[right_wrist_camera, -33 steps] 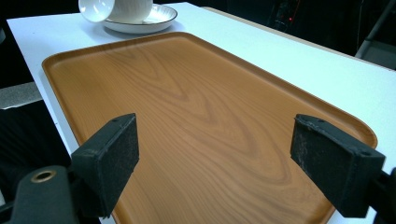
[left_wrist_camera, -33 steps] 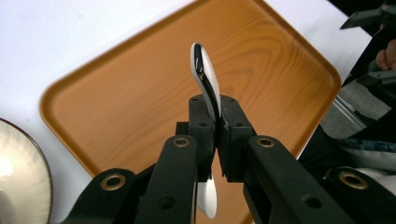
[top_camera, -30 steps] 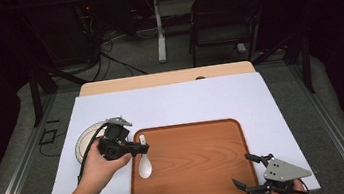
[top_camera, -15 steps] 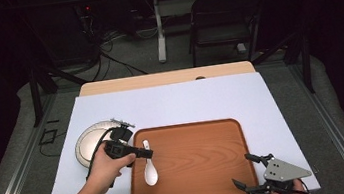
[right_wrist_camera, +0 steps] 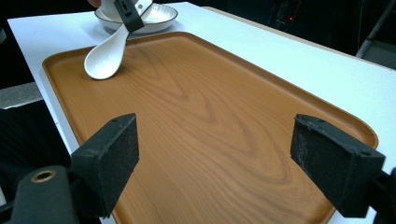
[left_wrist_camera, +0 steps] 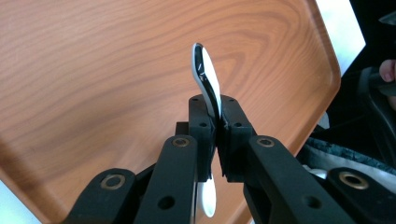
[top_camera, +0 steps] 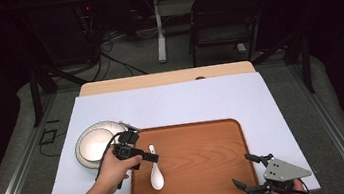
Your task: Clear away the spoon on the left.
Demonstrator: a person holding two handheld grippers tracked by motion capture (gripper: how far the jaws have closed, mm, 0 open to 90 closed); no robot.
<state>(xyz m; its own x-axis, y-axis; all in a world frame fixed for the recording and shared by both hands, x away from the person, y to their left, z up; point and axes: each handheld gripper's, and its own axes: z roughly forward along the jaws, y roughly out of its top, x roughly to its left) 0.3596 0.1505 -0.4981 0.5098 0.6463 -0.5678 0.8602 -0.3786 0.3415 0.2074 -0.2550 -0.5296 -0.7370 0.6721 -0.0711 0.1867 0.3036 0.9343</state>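
Observation:
A white ceramic spoon [top_camera: 156,174] hangs over the left part of the wooden tray [top_camera: 205,173], its bowl end low near the tray floor. My left gripper [top_camera: 150,157] is shut on the spoon's handle [left_wrist_camera: 208,84]; from the right gripper view the spoon [right_wrist_camera: 106,53] appears with its bowl on or just above the tray [right_wrist_camera: 224,140]. My right gripper [top_camera: 250,171] stands open at the tray's near right corner, nothing between its pads [right_wrist_camera: 109,158]. A white bowl [top_camera: 93,144] sits left of the tray.
A white mat [top_camera: 181,103] covers the table, with its wooden edge [top_camera: 167,78] showing at the back. Beyond it are a dark chair [top_camera: 225,17], cables and a table leg [top_camera: 159,30] on the floor. The bowl [right_wrist_camera: 154,14] lies past the tray's far corner.
My left gripper has carried the spoon rightward and nearer, from the bowl's edge onto the tray's left part. The right gripper has stayed still and open.

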